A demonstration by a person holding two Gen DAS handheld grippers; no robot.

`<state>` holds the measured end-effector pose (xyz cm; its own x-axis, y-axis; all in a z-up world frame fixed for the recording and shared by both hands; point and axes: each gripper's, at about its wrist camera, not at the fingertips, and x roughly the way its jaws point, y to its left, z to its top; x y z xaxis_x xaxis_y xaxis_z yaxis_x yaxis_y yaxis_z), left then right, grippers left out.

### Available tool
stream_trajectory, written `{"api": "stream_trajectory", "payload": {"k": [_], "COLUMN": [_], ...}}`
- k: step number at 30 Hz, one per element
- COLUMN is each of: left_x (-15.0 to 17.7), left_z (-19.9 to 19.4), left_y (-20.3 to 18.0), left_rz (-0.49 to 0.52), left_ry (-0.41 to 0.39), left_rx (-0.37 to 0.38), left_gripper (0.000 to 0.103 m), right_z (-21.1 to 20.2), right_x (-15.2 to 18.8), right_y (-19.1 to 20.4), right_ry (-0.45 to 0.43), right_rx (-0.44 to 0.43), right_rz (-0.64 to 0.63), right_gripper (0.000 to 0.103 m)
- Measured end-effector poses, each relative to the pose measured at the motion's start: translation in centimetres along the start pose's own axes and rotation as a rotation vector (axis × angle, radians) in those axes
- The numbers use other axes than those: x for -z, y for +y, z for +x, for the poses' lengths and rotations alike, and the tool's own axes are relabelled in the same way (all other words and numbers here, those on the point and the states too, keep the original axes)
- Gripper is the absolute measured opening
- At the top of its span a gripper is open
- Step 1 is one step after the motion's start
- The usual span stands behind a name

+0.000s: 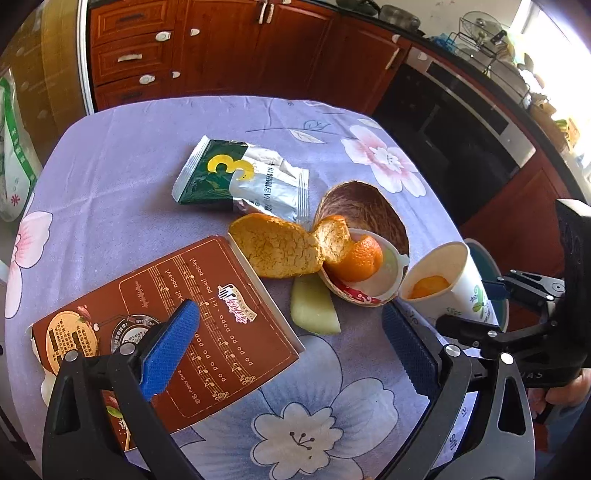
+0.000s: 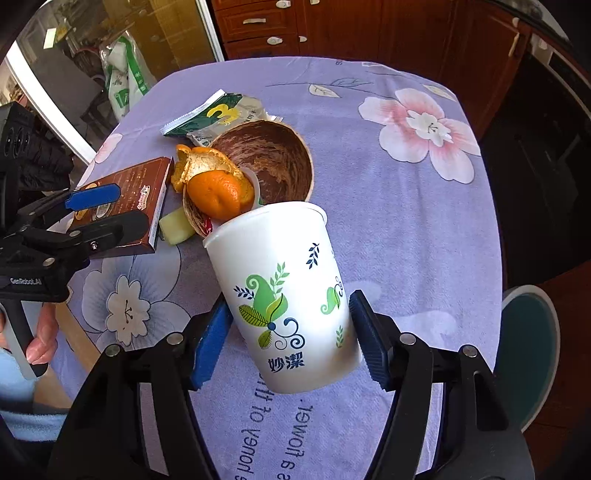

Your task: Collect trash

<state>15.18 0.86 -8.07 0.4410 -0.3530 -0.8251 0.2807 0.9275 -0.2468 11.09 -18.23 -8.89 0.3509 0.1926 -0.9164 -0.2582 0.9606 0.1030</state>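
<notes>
Kitchen w/ red-brown wood cabinets [image 1: 207,48] along far wall, pale handles on drawers & doors. Black built-in oven [image 1: 454,144] at right under a dark countertop w/ a wire dish rack [image 1: 491,40]. Bright daylight from window [image 1: 554,33] top right. Glass sliding door [image 2: 74,74] at left. Table under lilac floral tablecloth [image 2: 406,206].

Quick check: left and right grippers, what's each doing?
Left gripper: open, holding nothing, above the brown box.
Right gripper: around the paper cup, left pad touching; right pad's contact cannot be told.
</notes>
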Motion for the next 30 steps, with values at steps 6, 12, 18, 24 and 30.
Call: {"api": "stream_trajectory", "payload": {"k": [6, 12, 18, 24, 30], "left_x": [-1.3, -1.9, -2.0, -2.1, -2.3], "left_z": [1.3, 2.1, 2.5, 3.8, 5.1], "left_y": [-1.4, -1.2, -3.6, -5.3, -5.0], "left_rz": [0.054, 0.068, 0.148, 0.219, 0.215], "left_ry": [-0.001, 0.003, 0.003, 0.009, 0.029], "left_rx": [-0.028, -0.053, -0.062, -0.098, -0.131], "left_gripper": [0.099, 0.085, 0.081, 0.076, 0.076], "right_z": [-1.3, -1.4, -1.1, -0.9, -0.4], "right_x": [0.7, 0.9, 0.6, 1.0, 1.2], "right_y": [-2.3, -3.3, -4.0, -4.6, -5.3], "right_ry": [-0.035, -0.049, -0.060, -0.056, -0.051], "right_rx": [0.016, 0.000, -0.024, -0.037, -0.048], "right_rz": [0.085, 0.131, 0.159, 0.184, 0.205], "right_gripper": [0.061, 0.062, 0.062, 0.062, 0.062]}}
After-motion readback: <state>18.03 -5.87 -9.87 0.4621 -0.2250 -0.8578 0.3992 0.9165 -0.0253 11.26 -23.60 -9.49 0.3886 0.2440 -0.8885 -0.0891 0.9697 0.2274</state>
